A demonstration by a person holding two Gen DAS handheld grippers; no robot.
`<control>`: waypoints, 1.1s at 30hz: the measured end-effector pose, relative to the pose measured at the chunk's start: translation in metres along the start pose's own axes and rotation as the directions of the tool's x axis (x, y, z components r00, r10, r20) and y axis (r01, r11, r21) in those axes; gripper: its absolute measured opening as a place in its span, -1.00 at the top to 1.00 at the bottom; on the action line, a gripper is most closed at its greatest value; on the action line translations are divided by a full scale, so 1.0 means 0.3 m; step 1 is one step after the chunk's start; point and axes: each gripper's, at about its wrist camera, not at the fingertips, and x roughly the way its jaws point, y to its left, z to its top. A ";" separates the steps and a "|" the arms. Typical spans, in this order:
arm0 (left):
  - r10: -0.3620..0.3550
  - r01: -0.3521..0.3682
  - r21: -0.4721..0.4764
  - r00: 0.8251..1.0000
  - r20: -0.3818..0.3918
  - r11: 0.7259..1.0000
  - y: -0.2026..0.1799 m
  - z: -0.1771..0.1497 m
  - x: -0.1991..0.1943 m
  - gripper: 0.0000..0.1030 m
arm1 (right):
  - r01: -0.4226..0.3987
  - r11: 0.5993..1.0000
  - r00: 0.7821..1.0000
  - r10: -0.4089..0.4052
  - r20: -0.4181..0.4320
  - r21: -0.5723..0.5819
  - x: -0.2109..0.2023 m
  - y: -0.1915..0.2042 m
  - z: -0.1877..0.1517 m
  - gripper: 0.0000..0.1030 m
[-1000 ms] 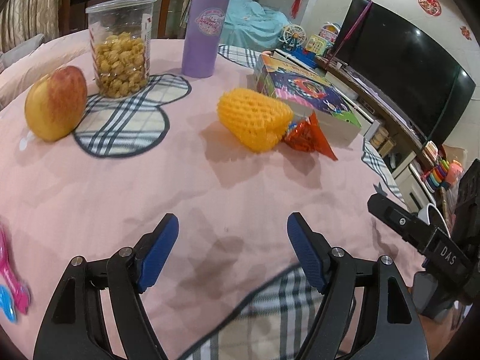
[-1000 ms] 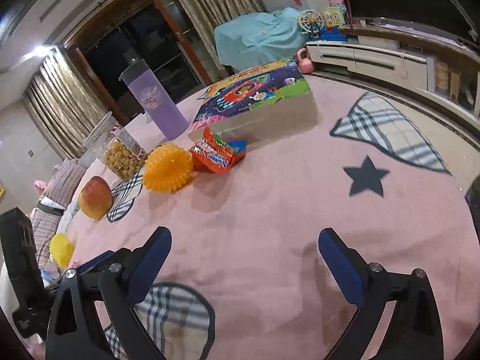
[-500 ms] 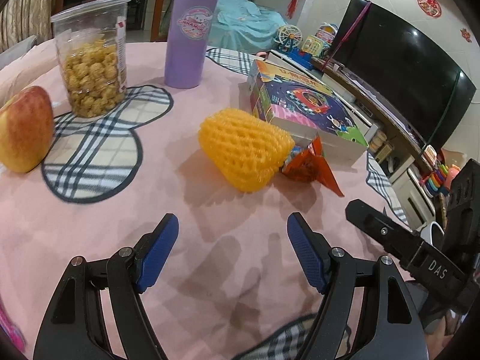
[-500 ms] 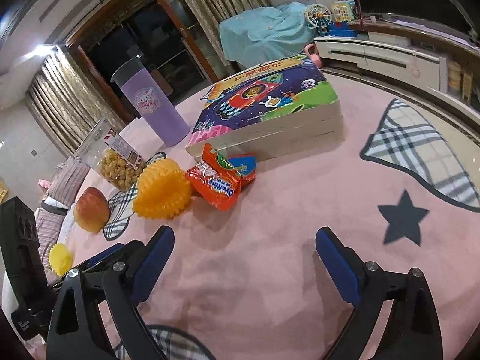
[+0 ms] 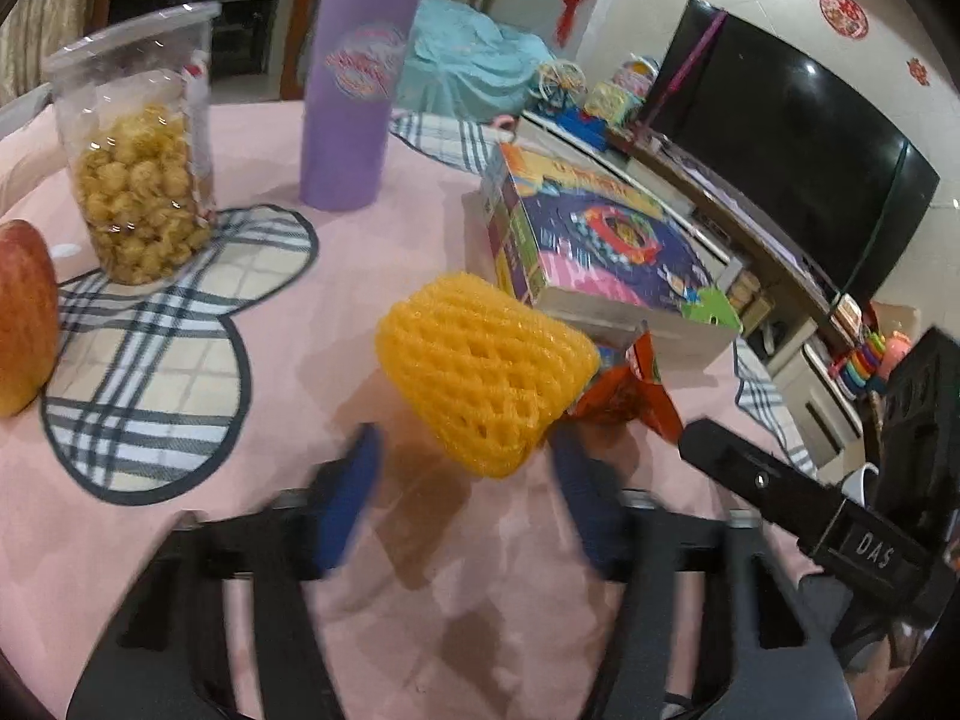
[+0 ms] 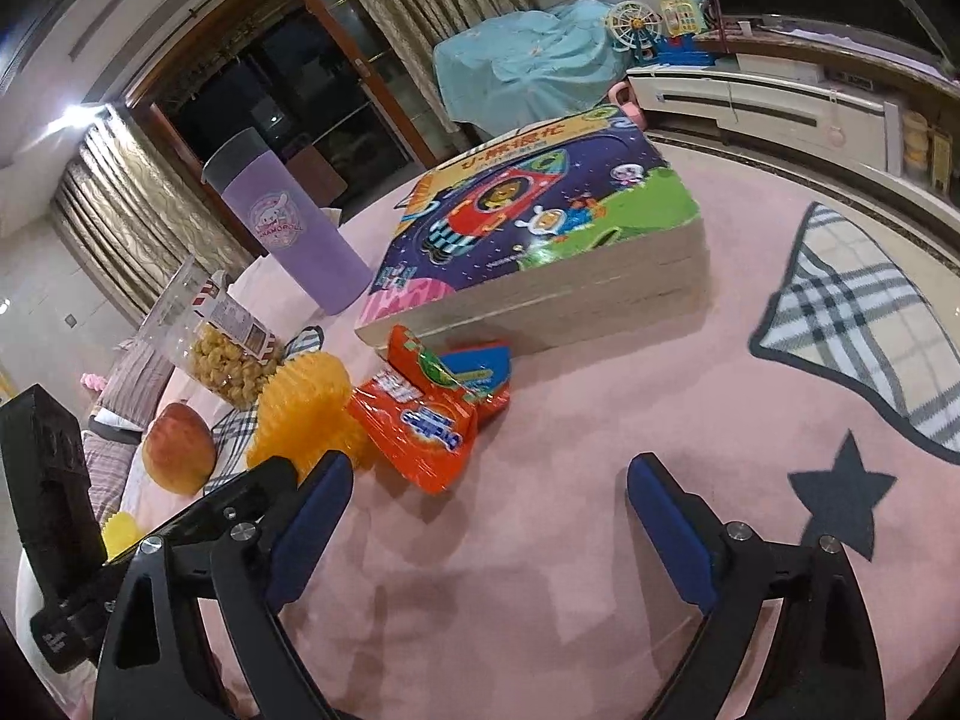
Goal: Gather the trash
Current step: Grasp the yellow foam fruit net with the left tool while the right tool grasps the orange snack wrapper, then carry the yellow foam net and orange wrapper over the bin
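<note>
- A thick picture book [image 6: 540, 240] with a rocket on its cover lies flat in the upper centre of my right wrist view; its near edge is touching or just beside the trash, walling it in from behind.
- A purple tumbler [image 5: 354, 90] stands upright at the upper centre of my left wrist view, well behind the trash.
- A clear jar of yellow puffed snacks [image 5: 138, 162] stands upright at the upper left there, on a plaid patch of the pink cloth covering the tabletop [image 5: 180, 510].
- An apple [image 5: 24, 318] sits at the left edge of that view, apart from the jar.
- The black body of my right gripper crosses the lower right of the left wrist view, just beside the wrappers.
- A dark television [image 5: 798, 150] fills the upper right, off the tabletop.
- The yellow foam fruit net [image 5: 486, 372] lies in the centre of the left wrist view, a puffy open mesh sleeve on its side, touching the orange snack wrapper [image 6: 420, 432] to its right.
- That wrapper is crumpled and shiny; a second orange wrapper with a blue end [image 6: 456, 366] lies partly over it, against the book.
- My left gripper [image 5: 462, 480] has its jaws apart, blurred, with the net's near end just between the blue tips; I cannot tell if they touch it.
- My right gripper [image 6: 486, 480] has its jaws wide apart, low over the cloth, the wrappers just ahead of the left tip.
</note>
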 end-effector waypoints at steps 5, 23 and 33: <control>-0.008 0.008 0.019 1.000 -0.007 1.000 0.000 -0.022 -0.001 0.66 | 0.004 1.000 1.000 -0.004 -0.008 -0.019 0.046 0.022 0.019 -0.81; 0.009 -0.009 0.030 1.000 -0.008 1.000 -0.015 -0.108 -0.098 0.73 | 0.003 0.998 1.000 -0.004 -0.018 -0.065 0.033 0.061 -0.008 0.17; -0.013 0.013 0.044 1.000 -0.012 0.999 -0.091 -0.198 -0.190 0.73 | -0.020 0.999 1.000 0.020 0.000 -0.037 -0.124 0.047 -0.091 0.19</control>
